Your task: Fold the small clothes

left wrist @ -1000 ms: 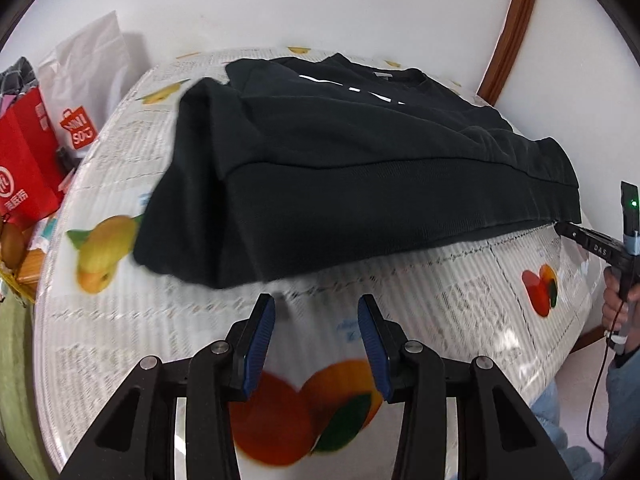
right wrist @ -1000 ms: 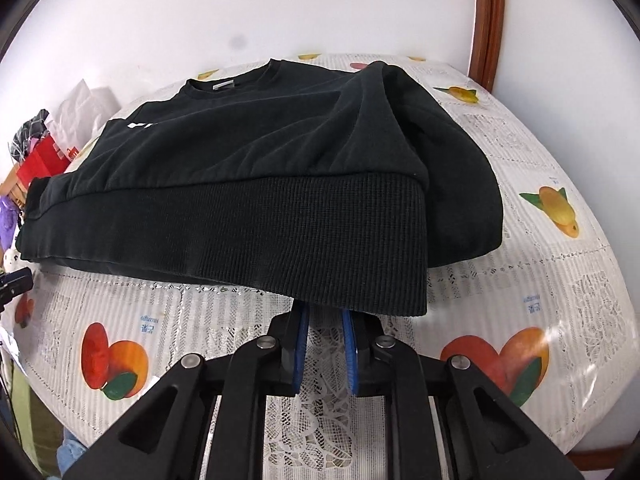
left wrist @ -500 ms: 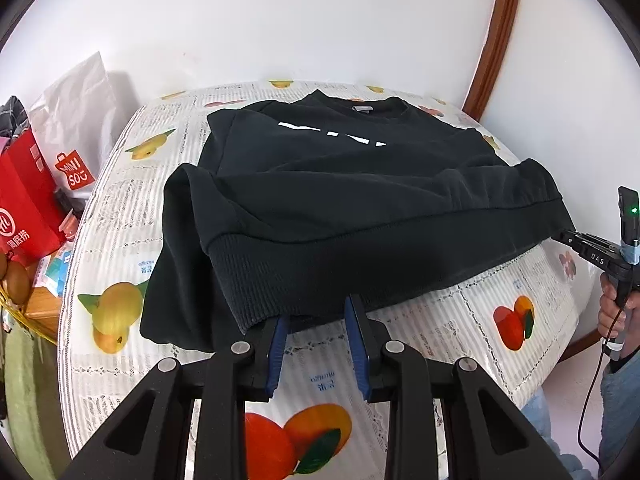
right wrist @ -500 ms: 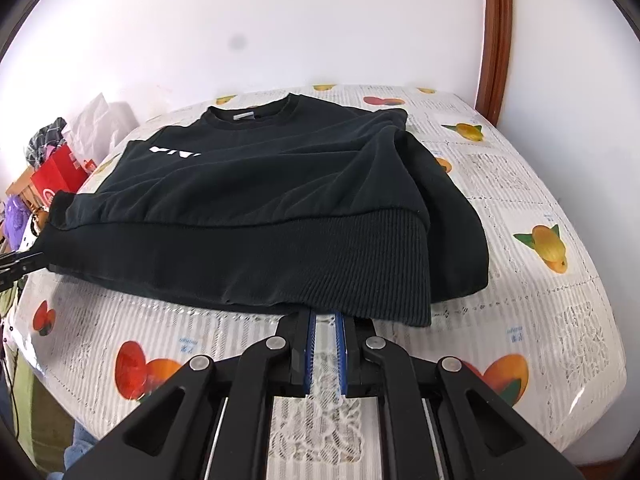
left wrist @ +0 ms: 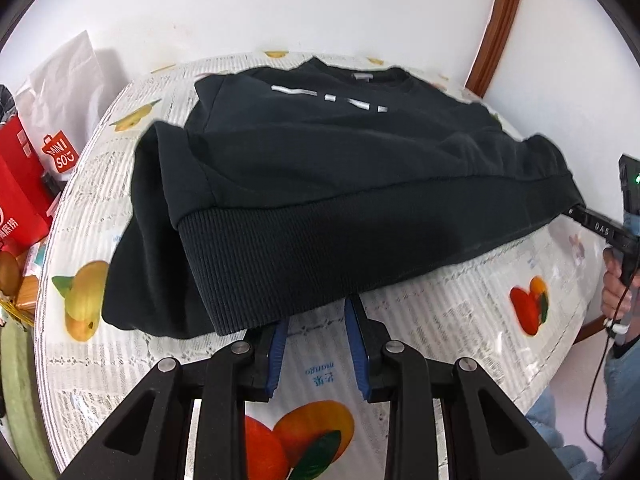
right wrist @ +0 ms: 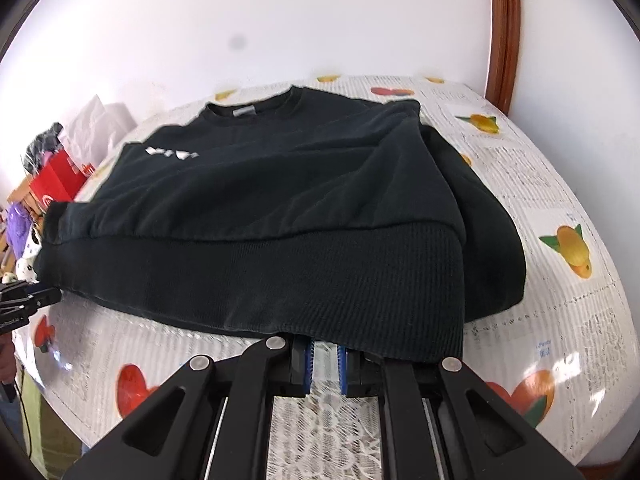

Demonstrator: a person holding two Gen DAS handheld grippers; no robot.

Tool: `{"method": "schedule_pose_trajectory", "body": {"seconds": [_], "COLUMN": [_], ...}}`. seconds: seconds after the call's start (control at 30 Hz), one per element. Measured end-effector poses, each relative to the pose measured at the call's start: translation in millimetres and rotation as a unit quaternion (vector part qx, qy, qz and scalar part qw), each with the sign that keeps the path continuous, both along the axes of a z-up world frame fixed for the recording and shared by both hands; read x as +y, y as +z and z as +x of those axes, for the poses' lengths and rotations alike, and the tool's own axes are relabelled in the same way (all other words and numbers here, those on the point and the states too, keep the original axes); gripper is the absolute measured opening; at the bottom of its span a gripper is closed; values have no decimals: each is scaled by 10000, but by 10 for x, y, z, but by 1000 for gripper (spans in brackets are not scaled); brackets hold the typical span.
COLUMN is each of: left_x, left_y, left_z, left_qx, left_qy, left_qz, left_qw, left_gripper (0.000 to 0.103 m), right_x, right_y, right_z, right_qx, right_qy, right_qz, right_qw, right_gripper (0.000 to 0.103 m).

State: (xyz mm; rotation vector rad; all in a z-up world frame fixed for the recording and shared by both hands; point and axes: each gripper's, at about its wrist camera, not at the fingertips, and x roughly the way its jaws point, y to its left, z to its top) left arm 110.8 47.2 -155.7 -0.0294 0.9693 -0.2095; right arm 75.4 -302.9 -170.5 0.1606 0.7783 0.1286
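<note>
A black sweatshirt [left wrist: 340, 184] with white chest print lies on the round table [left wrist: 440, 312], collar at the far side. Its sleeves are folded in. My left gripper [left wrist: 316, 312] is at the near left end of the ribbed hem, shut on it, its fingertips hidden under the fabric. My right gripper [right wrist: 325, 344] is shut on the hem's right end. The sweatshirt [right wrist: 280, 200] has its hem held a little off the cloth between the two grippers. Each gripper shows in the other's view: the right gripper [left wrist: 600, 224] and the left gripper [right wrist: 28, 300].
The table [right wrist: 540, 184] wears a fruit-print plastic cloth. Red shopping bags [left wrist: 24, 184] and a white bag [left wrist: 68, 80] stand off its left side. A white wall and a wooden door frame [left wrist: 496, 20] are behind. A person's hand [left wrist: 616, 292] holds the right gripper.
My left gripper moved forward from bare cloth to the hem and its jaws narrowed on it. The right gripper tightened on its end, and the hem has lifted slightly.
</note>
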Motion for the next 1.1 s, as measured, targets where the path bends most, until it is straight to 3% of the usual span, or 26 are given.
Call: {"method": "schedule_pose_trajectory", "body": {"seconds": [0.2,0.4,0.7,0.83,0.97,1.1], "left_x": [117,37,-148,-99,-57,-19], "left_y": [247,55,-57,-105,-44,91], "left_z": [25,82,-3,67,83,90], "left_qx": [-378,-28,81,222,166,-112], "left_qy": [174,70,-234,-124,-23,104], "left_qz": [-277,-83,-73,-380,-556,-433], "left_qw": [9987,9999,9997,9990,9983,9989], "left_gripper": [27,27,27,27,27,27], "right_x": [-31,4,51,55,52,35], "right_y": [118,16,36,83,62,7], "right_z": [27,103,132,156,162,164], "right_qx": [-187,28,-54,-99,-65,16], "right_qy": [-1,-2,185,193,187,172], "right_qz": [276,272,651,750,764,783], "right_qw": [9994,9996,9977,9969,9969,9968], "right_gripper": [9,9,12,12,12,12]}}
